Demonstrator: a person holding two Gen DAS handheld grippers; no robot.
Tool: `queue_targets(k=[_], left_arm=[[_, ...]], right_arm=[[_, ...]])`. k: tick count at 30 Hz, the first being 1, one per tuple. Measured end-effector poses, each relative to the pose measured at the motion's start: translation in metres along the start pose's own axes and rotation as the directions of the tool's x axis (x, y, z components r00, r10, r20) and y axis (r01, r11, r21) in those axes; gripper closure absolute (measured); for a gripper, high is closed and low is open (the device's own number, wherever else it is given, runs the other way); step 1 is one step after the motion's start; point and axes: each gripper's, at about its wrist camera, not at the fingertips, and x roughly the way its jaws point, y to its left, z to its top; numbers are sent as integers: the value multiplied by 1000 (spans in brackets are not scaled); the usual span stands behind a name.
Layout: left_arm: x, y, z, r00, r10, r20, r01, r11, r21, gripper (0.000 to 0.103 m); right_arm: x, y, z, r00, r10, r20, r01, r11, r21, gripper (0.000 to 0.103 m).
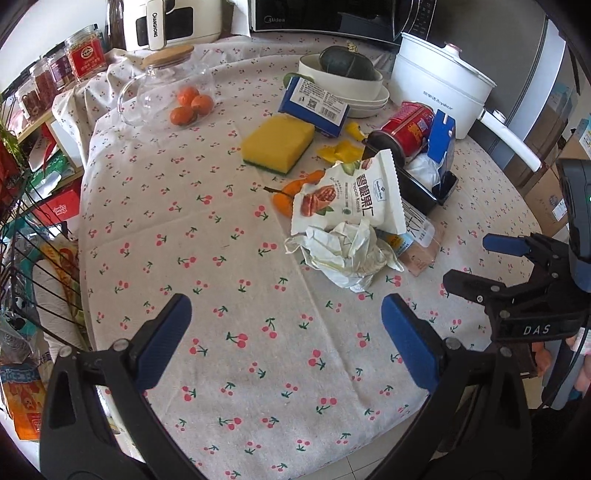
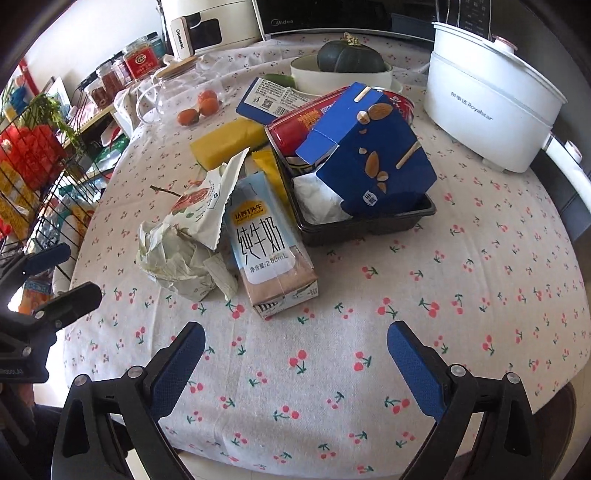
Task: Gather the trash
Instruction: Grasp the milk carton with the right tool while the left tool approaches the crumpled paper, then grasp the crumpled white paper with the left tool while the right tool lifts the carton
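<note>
Cherry-print cloth covers the desk. Left view: left tool spread and empty, near the crumpled paper propping a snack bag. Right view: right tool spread near the milk carton; pulling either could topple the blue box leaning in the black tray.

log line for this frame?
left tongs: open, empty | right tongs: open, empty | milk carton, crumpled paper: on table, untouched

Home kitchen: microwave, cooker pot, tablecloth.
</note>
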Motion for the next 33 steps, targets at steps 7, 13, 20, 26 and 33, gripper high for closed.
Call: queue_targets(k=[7, 13, 20, 26, 33], left_arm=[[6, 2, 14, 996, -93, -10, 92, 995, -27, 3], [22, -6, 20, 990, -137, -44, 135, 990, -37, 6], [50, -17, 22, 977, -194, -94, 182, 976, -115, 11], [70, -17, 18, 972, -207, -113, 186, 967, -171, 25], [70, -10, 14, 958, -277, -71, 255, 940, -225, 45]], right_arm=[[33, 0, 24, 998, 58, -8, -58, 998, 0, 25], [35, 3, 18, 996, 75, -48, -77, 997, -31, 46], [5, -7, -6, 995, 54, -89, -55, 998, -16, 47], [-27, -30, -31, 996, 22, -84, -21, 1000, 8, 47], [-57, -56, -56, 998, 12, -63, -8, 998, 62, 47]])
